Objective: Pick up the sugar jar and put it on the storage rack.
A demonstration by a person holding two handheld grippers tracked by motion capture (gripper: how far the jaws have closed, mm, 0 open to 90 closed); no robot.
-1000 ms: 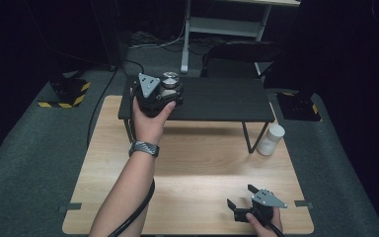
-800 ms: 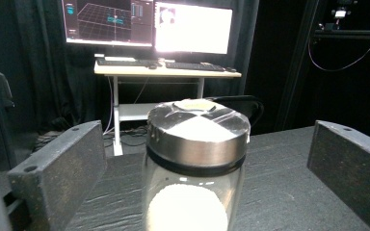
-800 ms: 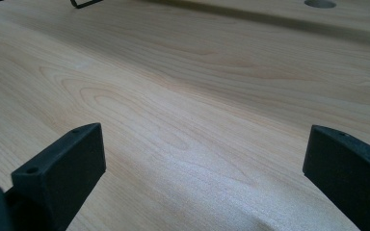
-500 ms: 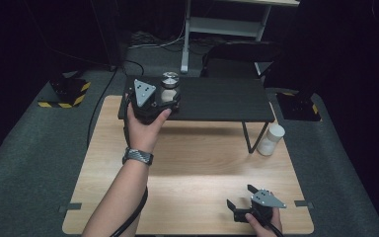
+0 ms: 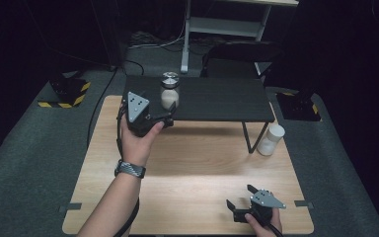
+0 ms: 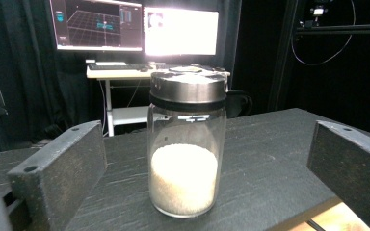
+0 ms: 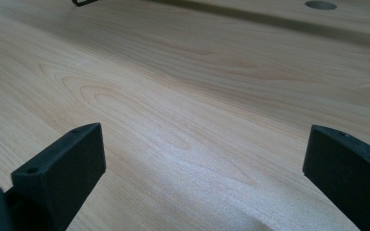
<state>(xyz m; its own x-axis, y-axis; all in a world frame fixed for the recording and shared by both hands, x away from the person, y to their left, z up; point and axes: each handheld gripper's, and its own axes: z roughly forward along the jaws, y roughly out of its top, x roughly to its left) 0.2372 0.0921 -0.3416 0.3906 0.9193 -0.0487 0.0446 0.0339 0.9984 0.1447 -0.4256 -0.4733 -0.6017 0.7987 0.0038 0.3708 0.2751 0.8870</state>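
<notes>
Left hand-held gripper [image 5: 167, 121] was at the front edge of the black raised shelf [image 5: 217, 101], jaws spread wide with nothing between the pads. The glass jar [image 6: 187, 149] with the steel lid stood upright on that shelf near its left end, about a third full of white grains, sitting between the two jaws in the left gripper view but touching neither. I judged this as the jar-on-shelf step with the grip open: either just let go or about to close, I couldn't tell which from these frames. If a grasp was next, it called for easing forward until the pads flanked the glass body below the lid, then closing squarely; the jar sat near the shelf's front edge, so a nudge could tip it.

White bottle [image 5: 270, 139] stood on the counter [image 5: 192, 168] beside the shelf's right leg.

Right hand-held gripper [image 5: 238, 204] rested low at the counter's near right, jaws apart, empty.

Hard to make out: the grains' identity, the shelf's left legs, and the dark background.
</notes>
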